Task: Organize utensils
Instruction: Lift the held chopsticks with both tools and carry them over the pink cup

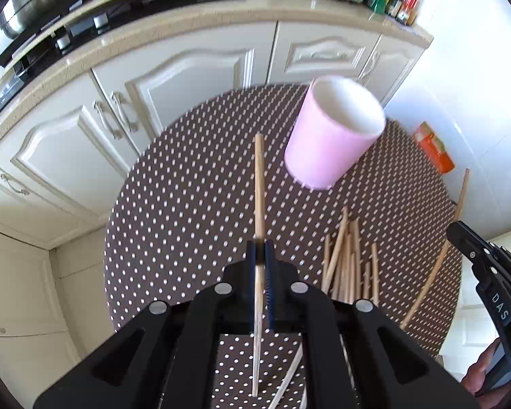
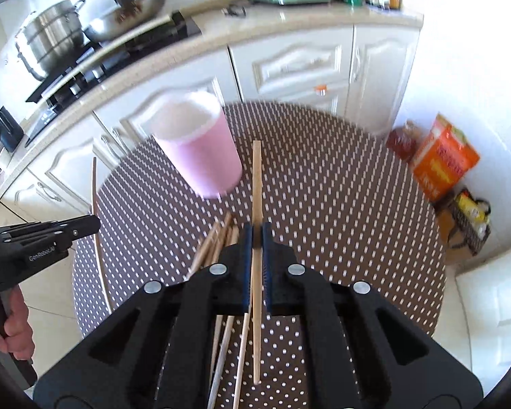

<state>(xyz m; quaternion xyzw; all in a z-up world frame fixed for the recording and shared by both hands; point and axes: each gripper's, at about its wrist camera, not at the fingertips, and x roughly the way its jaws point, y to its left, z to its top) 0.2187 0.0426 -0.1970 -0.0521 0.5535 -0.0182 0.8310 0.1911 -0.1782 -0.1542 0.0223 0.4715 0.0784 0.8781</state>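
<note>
Each tool is clenched on one chopstick, left tool (image 1: 259, 250) and right tool (image 2: 256, 235); the pink cup (image 1: 330, 136) looks empty; a pile of chopsticks (image 1: 349, 259) remains on the surface (image 1: 187, 204).

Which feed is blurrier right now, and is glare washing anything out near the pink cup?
Right wrist view: motion blur smears the pink cup and orange box. Left wrist view: sharper, the cup only slightly soft. Both views: the white wall at right is blown out, and the fisheye bends the counter.
</note>
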